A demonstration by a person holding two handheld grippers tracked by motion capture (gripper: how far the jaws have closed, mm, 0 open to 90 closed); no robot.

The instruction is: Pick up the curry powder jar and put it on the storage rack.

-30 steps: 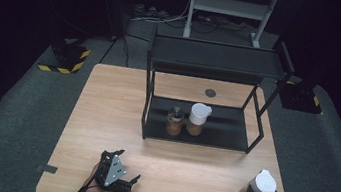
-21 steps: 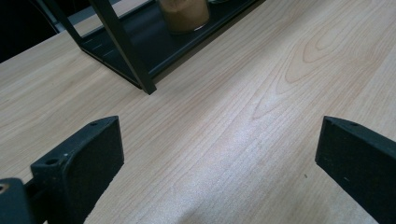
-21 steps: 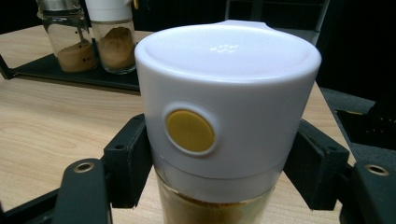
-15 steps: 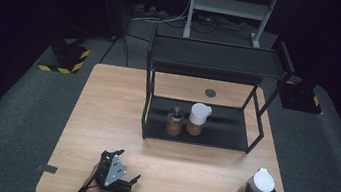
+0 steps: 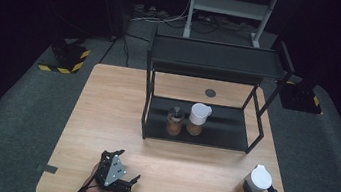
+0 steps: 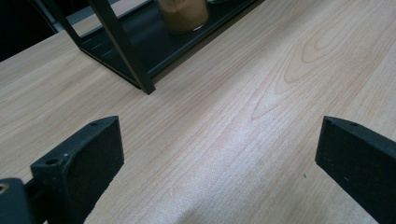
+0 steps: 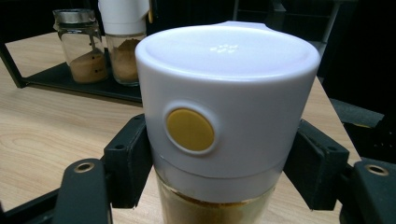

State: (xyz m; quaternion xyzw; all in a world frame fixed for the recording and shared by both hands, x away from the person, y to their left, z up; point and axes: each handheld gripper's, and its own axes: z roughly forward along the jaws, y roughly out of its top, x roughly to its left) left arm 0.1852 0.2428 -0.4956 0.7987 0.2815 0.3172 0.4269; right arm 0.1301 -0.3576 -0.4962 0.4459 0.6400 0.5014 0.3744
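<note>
White plastic caps the glass spice jar (image 7: 224,126), a smooth cylinder lid with a round yellow button, tan powder showing through the glass below. The right claw (image 7: 224,168) clamps it, one black pad on each side just under the lid. In the high view this jar (image 5: 255,181) stands on the pale wood-grain desk (image 5: 106,107), well in front of the black metal rack (image 5: 208,101) and toward its right end. Two more jars (image 5: 186,120) sit on the rack's lower shelf. The left claw (image 5: 121,182) rests in front of the rack's left end, jaws spread wide over bare wood, gripping nothing.
</note>
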